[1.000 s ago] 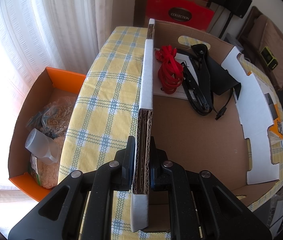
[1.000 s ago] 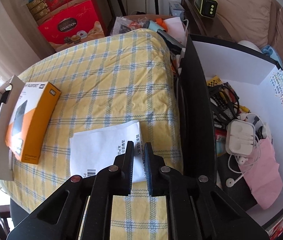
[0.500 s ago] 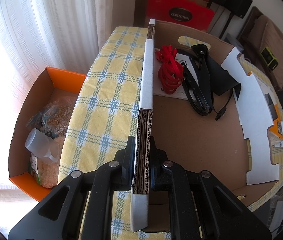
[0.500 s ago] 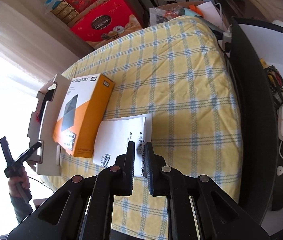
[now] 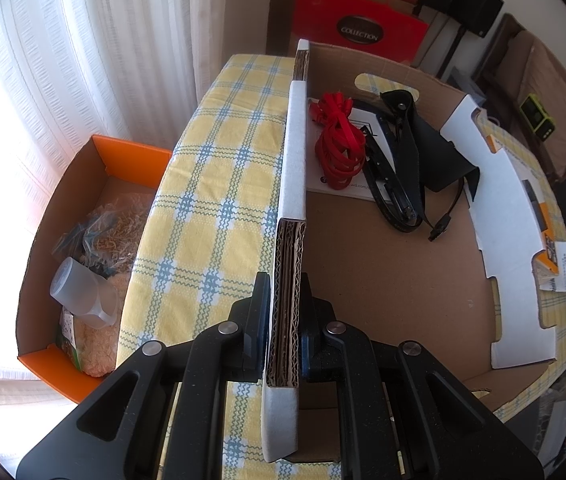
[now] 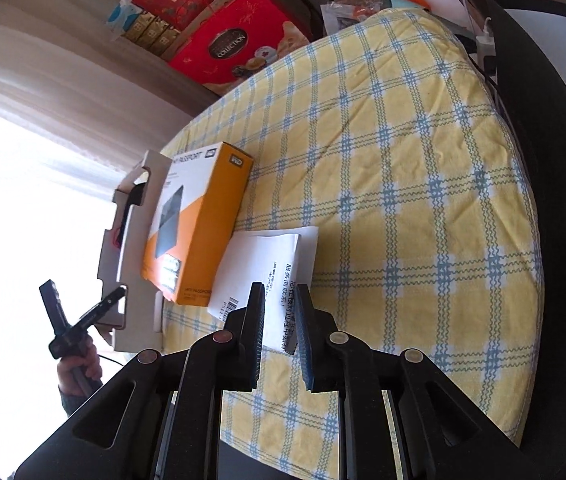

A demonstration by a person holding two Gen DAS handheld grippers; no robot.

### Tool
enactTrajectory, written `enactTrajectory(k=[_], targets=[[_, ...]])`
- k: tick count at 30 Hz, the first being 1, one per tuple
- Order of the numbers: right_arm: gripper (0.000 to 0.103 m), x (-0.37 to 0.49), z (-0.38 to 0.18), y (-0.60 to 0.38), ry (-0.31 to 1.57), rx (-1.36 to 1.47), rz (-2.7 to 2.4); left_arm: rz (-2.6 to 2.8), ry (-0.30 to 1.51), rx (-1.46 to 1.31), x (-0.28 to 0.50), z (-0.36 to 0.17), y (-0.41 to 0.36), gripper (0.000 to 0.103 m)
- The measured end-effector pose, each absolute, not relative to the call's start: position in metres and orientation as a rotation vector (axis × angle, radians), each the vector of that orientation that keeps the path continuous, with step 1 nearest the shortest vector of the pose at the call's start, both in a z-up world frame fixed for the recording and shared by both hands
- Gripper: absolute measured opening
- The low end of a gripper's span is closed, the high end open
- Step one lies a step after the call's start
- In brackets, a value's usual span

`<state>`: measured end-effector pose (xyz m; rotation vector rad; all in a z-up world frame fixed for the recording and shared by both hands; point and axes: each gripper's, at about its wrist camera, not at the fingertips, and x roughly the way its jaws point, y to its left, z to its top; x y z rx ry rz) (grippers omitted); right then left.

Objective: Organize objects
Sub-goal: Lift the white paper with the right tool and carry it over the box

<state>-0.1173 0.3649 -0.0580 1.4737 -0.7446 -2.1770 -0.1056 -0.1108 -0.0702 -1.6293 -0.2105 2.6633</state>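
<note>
Left gripper (image 5: pixel 285 322): matte black speckled plastic, open triangular cut-outs in the linkage arms, four round silver pivot screws, blue pads lining the fingers. Right gripper (image 6: pixel 279 336): same build. A dark sleeve cuff is seen at the person's hand (image 6: pixel 79 370).

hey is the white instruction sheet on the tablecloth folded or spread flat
Folded. The white sheet shows stacked layered edges along its top, beside the orange box.
</note>
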Motion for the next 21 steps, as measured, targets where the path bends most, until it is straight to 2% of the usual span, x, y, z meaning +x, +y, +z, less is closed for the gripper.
enactTrajectory(k=[7,10,17,21], targets=[[0.015,-0.117,-0.053,0.342,-0.644,1.458,-2.156,2.666,-0.214,-1.630,-0.105,-0.069,-0.109,0.011],[0.006,-0.120,-0.059,0.335,-0.621,1.483,-2.186,2.666,-0.213,-1.629,-0.105,-0.068,-0.109,0.011],[0.002,-0.120,-0.041,0.347,-0.700,1.432,-2.247,2.668,-0.218,-1.616,-0.105,-0.063,-0.109,0.011],[0.002,-0.119,-0.016,0.354,-0.684,1.398,-2.302,2.670,-0.219,-1.613,-0.104,-0.063,-0.108,0.011]])
